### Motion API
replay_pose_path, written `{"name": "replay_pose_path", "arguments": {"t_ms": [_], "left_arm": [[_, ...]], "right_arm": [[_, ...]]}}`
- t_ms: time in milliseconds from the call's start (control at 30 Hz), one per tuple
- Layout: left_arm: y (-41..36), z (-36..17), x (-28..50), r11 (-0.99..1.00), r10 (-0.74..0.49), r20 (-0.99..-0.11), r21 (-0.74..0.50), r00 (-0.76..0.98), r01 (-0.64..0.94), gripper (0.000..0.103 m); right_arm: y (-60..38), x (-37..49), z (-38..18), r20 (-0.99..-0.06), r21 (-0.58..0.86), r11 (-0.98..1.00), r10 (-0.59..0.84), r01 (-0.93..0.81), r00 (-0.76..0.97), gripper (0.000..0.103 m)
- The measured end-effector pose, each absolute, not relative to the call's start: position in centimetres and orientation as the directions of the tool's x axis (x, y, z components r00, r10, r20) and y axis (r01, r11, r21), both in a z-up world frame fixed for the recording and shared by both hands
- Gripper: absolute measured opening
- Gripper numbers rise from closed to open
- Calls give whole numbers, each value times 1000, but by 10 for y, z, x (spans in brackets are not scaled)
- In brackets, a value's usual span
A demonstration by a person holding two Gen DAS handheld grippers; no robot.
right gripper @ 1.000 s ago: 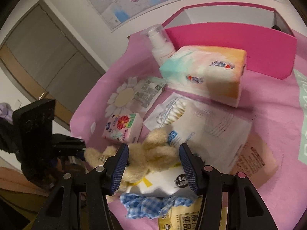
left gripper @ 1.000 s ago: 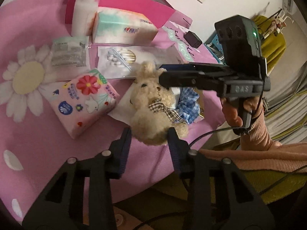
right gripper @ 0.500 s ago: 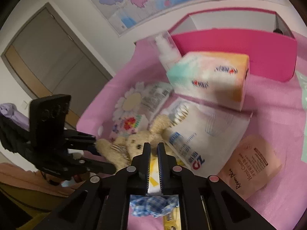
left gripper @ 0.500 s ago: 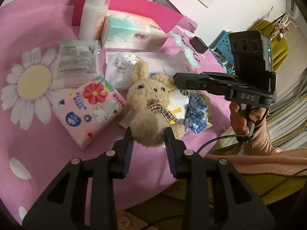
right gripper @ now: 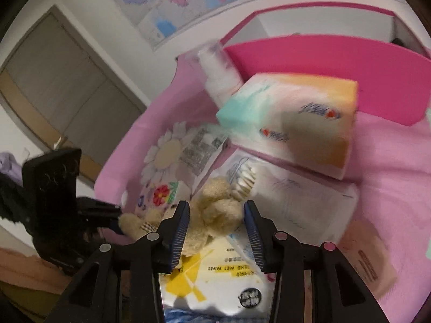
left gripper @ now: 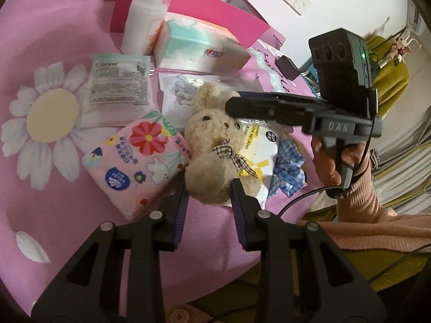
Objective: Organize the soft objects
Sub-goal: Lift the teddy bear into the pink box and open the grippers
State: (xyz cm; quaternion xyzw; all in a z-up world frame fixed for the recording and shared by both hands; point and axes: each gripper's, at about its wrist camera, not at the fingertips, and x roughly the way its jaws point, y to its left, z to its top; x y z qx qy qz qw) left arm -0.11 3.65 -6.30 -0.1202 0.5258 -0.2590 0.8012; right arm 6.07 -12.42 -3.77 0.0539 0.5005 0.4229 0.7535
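Note:
A beige plush bunny with a checked bow sits on the pink cloth; it also shows in the right wrist view. My left gripper is closed on its lower body. My right gripper is open with its jaws either side of the bunny's head, and shows from the side in the left wrist view. A pink floral tissue pack lies left of the bunny. A wet wipes pack and a blue checked cloth lie under and right of it.
A pastel tissue box, a white bottle and an open pink box stand at the back. A cotton swab bag and a flat sachet lie between. The table edge is near the bunny.
My right gripper went from open to shut half a second ago and is open again now, lowered around the bunny's head. My left gripper stays on the bunny's body.

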Motion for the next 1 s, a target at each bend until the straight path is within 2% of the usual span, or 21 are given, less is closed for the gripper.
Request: {"name": "replay_pose_path", "arguments": {"t_ms": [33,67,300,500,800,1000], "left_arm": [[40,-63,-1,835,-545,-778,-470,313,286,34],[42,-63,0,833,-549,-776,-475,312,284,34],[40,-50,6,821,-565,-762,-478,316,313,33],[28,-5,34,809,-573,-728,-427,377,404,33],[18,52,116,844,-511,-727,-323,459,428,33],[14,67,174,898,-413,-757,-244,506,367,33]], "right_arm": [[-124,60,-38,-705,513,631,696,-583,133,16],[-126,61,-39,-701,524,626,702,-578,125,9],[-149,55,-7,-641,530,614,742,-585,198,9],[-171,62,43,-568,504,626,760,-595,317,9],[-178,115,85,-487,500,670,741,-548,462,9],[-169,171,82,-488,514,694,720,-503,494,9]]}}
